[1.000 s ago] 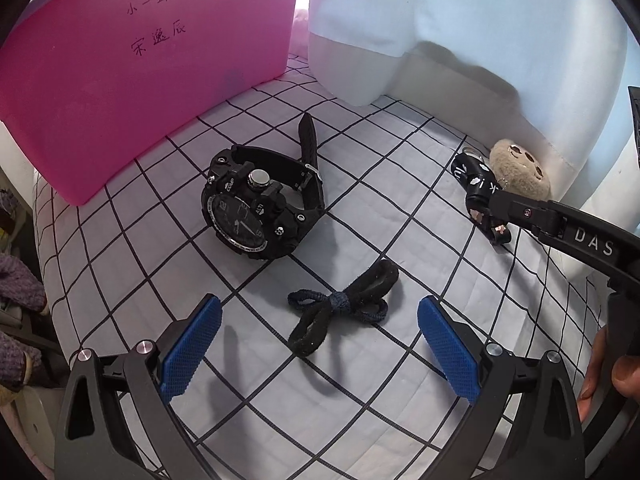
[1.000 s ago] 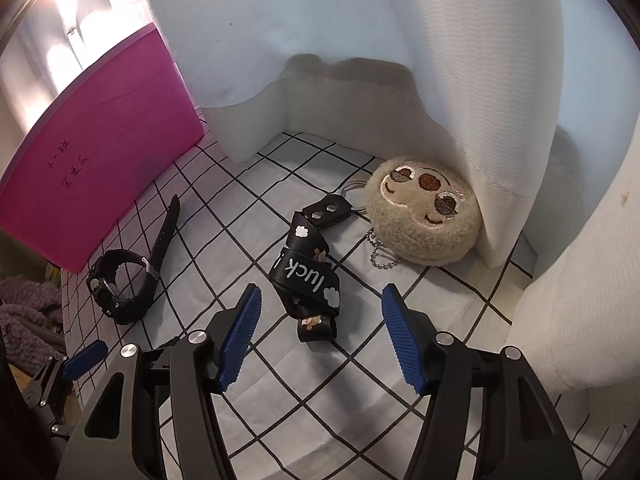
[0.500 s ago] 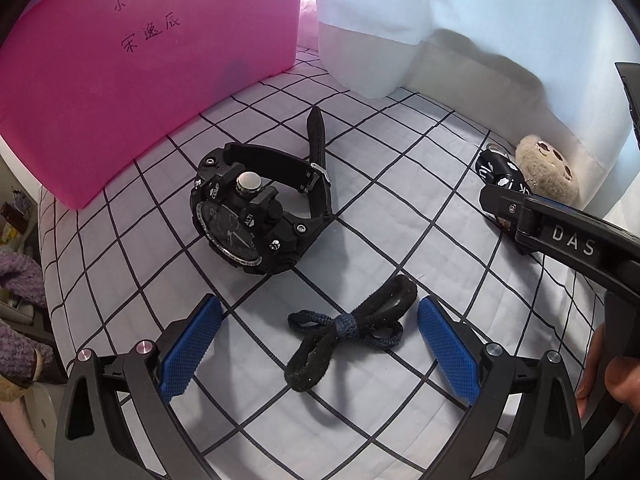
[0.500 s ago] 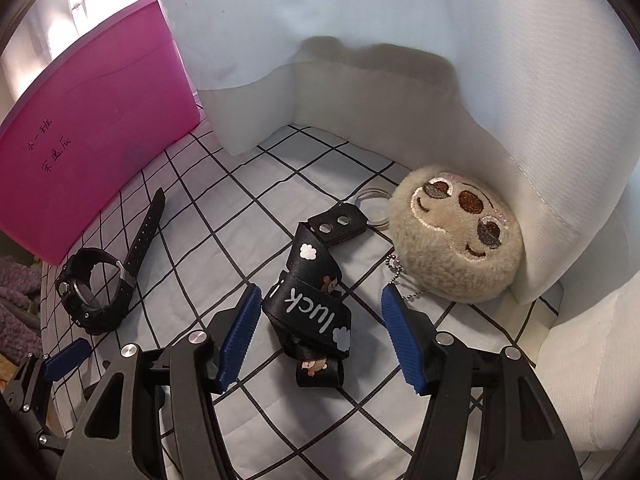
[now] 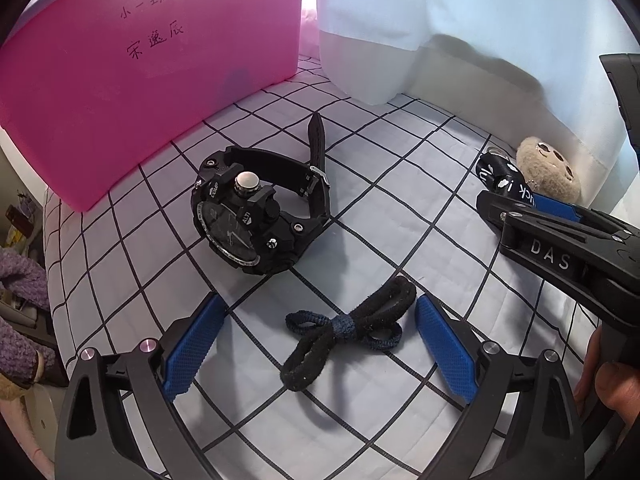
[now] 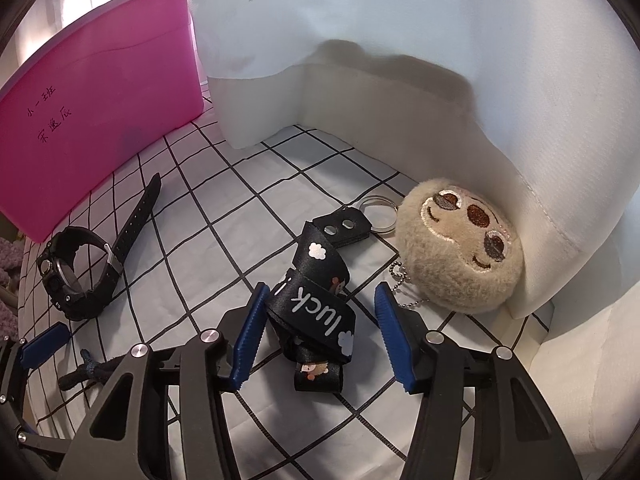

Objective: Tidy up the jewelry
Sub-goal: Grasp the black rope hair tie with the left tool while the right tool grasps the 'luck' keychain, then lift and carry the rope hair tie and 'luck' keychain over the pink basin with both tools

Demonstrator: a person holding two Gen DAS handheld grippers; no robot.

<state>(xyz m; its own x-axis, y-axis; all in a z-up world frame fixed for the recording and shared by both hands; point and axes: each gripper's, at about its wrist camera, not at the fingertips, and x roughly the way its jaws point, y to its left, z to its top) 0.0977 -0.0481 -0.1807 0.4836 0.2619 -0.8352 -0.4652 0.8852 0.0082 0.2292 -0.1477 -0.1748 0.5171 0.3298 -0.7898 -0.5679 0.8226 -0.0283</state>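
Note:
A dark knotted hair tie (image 5: 344,330) lies on the checked cloth between the fingers of my open left gripper (image 5: 316,312). A black wristwatch (image 5: 256,220) lies just beyond it; it also shows in the right wrist view (image 6: 76,276). My open right gripper (image 6: 318,300) straddles a black "luck" strap (image 6: 316,312) with a key ring (image 6: 376,214). A beige plush sloth face (image 6: 460,248) lies to its right, against the white fabric. The right gripper's body (image 5: 560,248) shows at the right of the left wrist view.
A pink folder (image 5: 132,80) with handwriting stands at the back left. White fabric walls (image 6: 400,40) close the back and right. The checked cloth (image 5: 400,160) ends at a left edge, with purple knit items (image 5: 16,288) beyond it.
Both grippers have moved forward and lower. The hair tie now lies between the left fingers and the strap between the right fingers. Both stay open.

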